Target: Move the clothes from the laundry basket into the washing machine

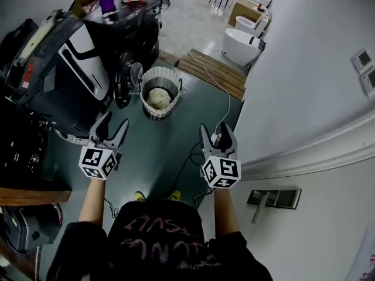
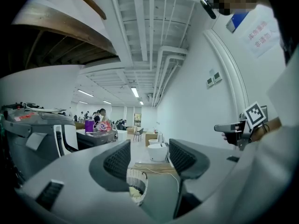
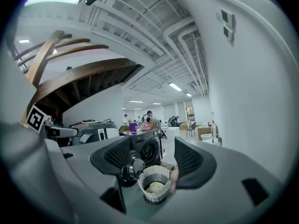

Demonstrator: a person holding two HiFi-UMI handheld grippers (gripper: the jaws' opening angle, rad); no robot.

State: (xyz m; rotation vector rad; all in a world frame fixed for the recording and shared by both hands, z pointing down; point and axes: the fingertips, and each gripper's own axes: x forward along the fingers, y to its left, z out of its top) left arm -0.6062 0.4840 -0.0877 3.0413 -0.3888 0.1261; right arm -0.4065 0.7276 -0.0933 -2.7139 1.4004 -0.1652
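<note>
A white ribbed laundry basket [image 1: 159,101] stands on the dark floor with pale clothes [image 1: 158,96] inside. To its left is the dark washing machine [image 1: 132,37], its round door [image 1: 123,81] swung open. My left gripper [image 1: 109,131] and right gripper [image 1: 218,137] hover short of the basket, both open with nothing between the jaws. In the left gripper view the basket [image 2: 137,185] shows low between the open jaws of my left gripper [image 2: 149,160]. The right gripper view shows the basket [image 3: 155,185], the clothes [image 3: 155,187] and the washing machine [image 3: 147,148] beyond my right gripper [image 3: 154,155].
A large grey appliance [image 1: 55,69] stands at the left. A wooden pallet [image 1: 214,70] and white bathtubs [image 1: 241,44] lie beyond the basket. A cable [image 1: 226,101] runs across the floor toward my right side. A white wall [image 1: 316,98] closes the right.
</note>
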